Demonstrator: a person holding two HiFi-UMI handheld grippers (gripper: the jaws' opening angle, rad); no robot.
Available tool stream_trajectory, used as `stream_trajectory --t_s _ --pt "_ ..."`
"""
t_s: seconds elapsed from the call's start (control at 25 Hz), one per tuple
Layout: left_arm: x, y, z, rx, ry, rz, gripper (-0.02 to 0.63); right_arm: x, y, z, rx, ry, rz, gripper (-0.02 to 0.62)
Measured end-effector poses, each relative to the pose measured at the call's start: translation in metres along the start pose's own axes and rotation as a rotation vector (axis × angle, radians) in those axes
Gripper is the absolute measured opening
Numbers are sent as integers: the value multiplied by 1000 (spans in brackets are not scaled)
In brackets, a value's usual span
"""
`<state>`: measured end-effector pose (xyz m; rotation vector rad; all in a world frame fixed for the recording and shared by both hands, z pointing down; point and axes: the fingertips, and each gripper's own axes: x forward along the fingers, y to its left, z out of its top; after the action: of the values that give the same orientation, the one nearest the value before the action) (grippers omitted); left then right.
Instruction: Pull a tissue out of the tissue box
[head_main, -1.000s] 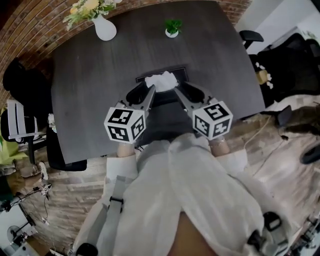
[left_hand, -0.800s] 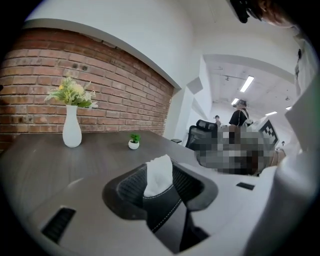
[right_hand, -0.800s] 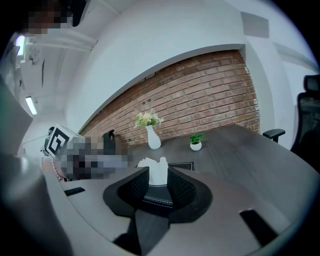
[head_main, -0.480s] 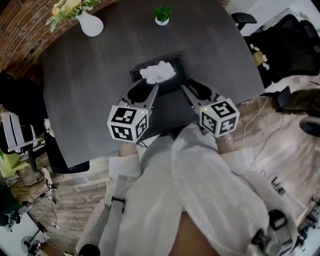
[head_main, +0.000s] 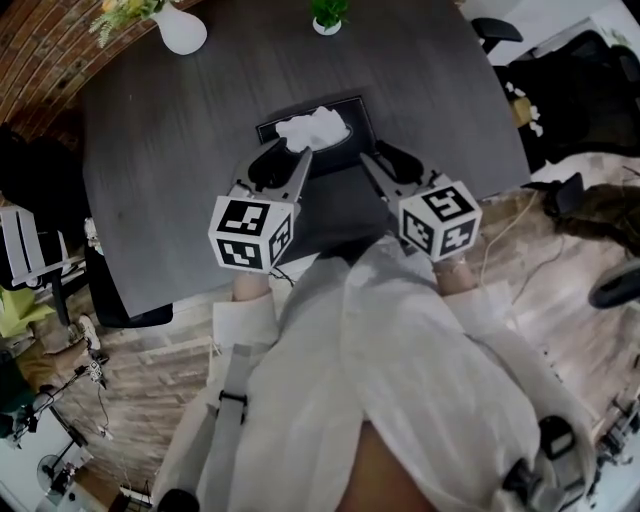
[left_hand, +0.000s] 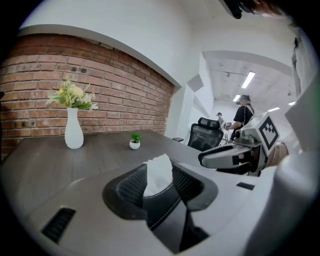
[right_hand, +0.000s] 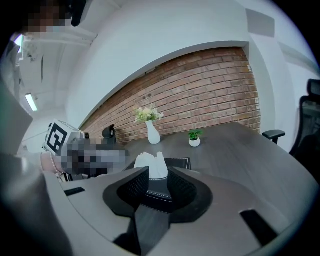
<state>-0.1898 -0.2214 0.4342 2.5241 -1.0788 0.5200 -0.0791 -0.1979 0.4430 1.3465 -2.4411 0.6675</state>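
A black tissue box (head_main: 345, 108) lies on the dark table (head_main: 170, 170), and a white tissue (head_main: 312, 128) stands crumpled out of its slot. My left gripper (head_main: 283, 160) is open just on the near side of the tissue, its fingertips close to the tissue's left edge and holding nothing. In the left gripper view the tissue (left_hand: 159, 174) rises in the gap beyond the left gripper (left_hand: 161, 186). My right gripper (head_main: 385, 160) is open at the box's near right corner. In its own view the right gripper (right_hand: 159, 187) frames the tissue (right_hand: 152, 166) ahead, untouched.
A white vase with flowers (head_main: 180, 28) and a small potted plant (head_main: 327, 15) stand at the table's far side. Office chairs (head_main: 500, 30) and dark clutter are to the right, with a chair (head_main: 40, 260) at the left. A person (left_hand: 243, 117) stands far off.
Both grippers have drawn back slightly towards me from the tissue, which they flanked a second ago. The left jaws stand a little wider. The tissue is still in the box.
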Motion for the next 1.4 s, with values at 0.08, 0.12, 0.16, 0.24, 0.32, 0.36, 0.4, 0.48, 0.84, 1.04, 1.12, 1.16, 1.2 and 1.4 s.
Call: stream_trajectory --t_s 0.08,0.12,0.16,0.24,0.32,0.36,0.4,0.48,0.84,1.04,1.12,1.16,1.2,1.4 --pt "4 -3 1 28 19 12 138 -1 0 5 -9 -3 28 95" --pt "5 -3 2 46 32 19 138 -1 0 6 -7 -3 40 95" --pt "7 -1 2 63 46 27 138 1 0 8 -1 -3 51 95" --pt "10 2 2 73 74 37 138 5 -1 12 18 -4 72 95" --pt "14 3 2 75 92 43 138 7 -3 15 22 -6 86 95" --pt "16 3 3 78 98 46 138 8 -5 17 20 -6 92 95" --pt "18 5 4 80 106 48 138 10 -6 19 17 -4 99 95" --pt "22 9 5 87 129 52 138 15 -7 24 12 -1 111 95" --pt "53 11 17 220 211 46 138 31 -26 34 -4 17 139 95" --pt "62 13 15 263 257 45 164 36 -28 33 -5 24 154 95" --pt "62 12 12 273 273 30 169 36 -26 34 -7 22 159 95" --pt "62 11 10 282 287 22 171 36 -25 34 -6 21 161 95" --pt "63 9 7 289 303 11 173 36 -25 33 -5 20 162 95" --pt "69 3 -6 304 379 -37 173 39 -27 32 -5 32 169 95"
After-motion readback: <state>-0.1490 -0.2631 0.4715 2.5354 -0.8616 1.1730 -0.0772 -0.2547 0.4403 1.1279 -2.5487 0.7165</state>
